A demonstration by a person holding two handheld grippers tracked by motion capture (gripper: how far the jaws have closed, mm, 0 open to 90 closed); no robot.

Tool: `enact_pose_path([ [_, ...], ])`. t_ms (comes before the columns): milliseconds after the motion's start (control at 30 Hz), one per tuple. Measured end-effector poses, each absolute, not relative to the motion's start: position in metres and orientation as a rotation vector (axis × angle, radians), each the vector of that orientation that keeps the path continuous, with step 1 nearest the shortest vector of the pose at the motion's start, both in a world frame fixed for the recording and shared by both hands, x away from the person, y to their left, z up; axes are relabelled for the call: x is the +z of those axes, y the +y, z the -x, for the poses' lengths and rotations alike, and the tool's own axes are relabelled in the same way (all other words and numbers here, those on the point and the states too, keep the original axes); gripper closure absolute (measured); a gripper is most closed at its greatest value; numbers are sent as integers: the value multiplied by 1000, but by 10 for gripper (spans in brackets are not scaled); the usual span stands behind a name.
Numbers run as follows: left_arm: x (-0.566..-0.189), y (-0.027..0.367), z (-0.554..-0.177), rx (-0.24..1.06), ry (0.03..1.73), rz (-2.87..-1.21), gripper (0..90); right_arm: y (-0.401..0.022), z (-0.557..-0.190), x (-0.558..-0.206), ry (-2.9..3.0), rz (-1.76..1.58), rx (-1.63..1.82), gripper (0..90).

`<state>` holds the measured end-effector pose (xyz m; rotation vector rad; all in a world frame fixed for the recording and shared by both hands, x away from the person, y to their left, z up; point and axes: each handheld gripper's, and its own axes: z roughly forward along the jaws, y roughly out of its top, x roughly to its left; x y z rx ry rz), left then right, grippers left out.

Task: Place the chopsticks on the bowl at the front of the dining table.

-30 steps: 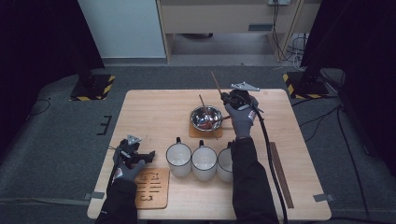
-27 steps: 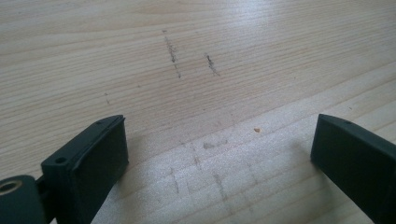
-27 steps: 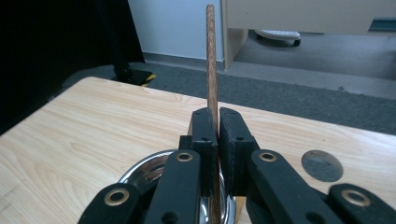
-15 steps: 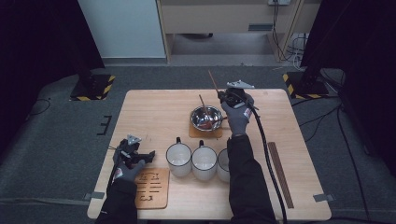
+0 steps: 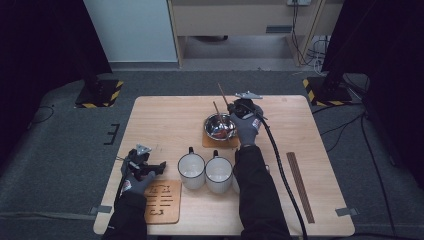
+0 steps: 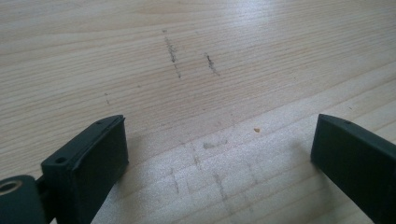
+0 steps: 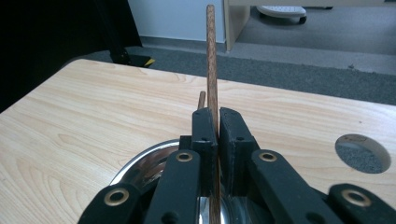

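Over the steel bowl (image 5: 220, 126), the right gripper (image 7: 218, 122) pinches an upright chopstick (image 7: 211, 56) between its jaws.

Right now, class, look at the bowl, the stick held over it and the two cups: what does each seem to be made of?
Bowl: probably polished steel; it is silvery and mirrors its surroundings.
Stick: likely wood, matte reddish-brown, faintly grained.
Cups: probably glazed ceramic; white, smooth, thick-walled, though enamel cannot be ruled out.
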<state>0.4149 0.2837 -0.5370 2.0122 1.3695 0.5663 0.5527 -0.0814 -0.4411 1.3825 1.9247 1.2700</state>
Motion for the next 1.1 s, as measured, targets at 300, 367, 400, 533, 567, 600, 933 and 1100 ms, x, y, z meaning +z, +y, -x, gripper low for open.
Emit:
enact_pose_path([
  [300, -537, 284, -415, 566, 1370, -2012, 28, -78, -556, -454, 1939, -1408, 1242, 852],
  [367, -537, 284, -415, 566, 1370, -2012, 28, -76, -557, -457, 1946, -1405, 1232, 852],
  [400, -537, 284, -415, 566, 1370, -2012, 28, -76, -557, -459, 1947, -1407, 1231, 852],
  [533, -537, 284, -415, 566, 1370, -2012, 28, -75, -557, -466, 1954, -1430, 1221, 852],
  [567, -537, 284, -415, 566, 1370, -2013, 28, -75, -557, -467, 1957, -1431, 1216, 852],
  [600, -537, 284, -415, 566, 1370, -2012, 28, -75, -558, -468, 1961, -1434, 1213, 852],
  [933, -537, 284, -415, 567, 1370, -2012, 28, -69, -560, -478, 1988, -1462, 1151, 851],
  [1100, -537, 284, -415, 567, 1369, -2013, 28, -68, -561, -480, 1996, -1464, 1130, 851],
])
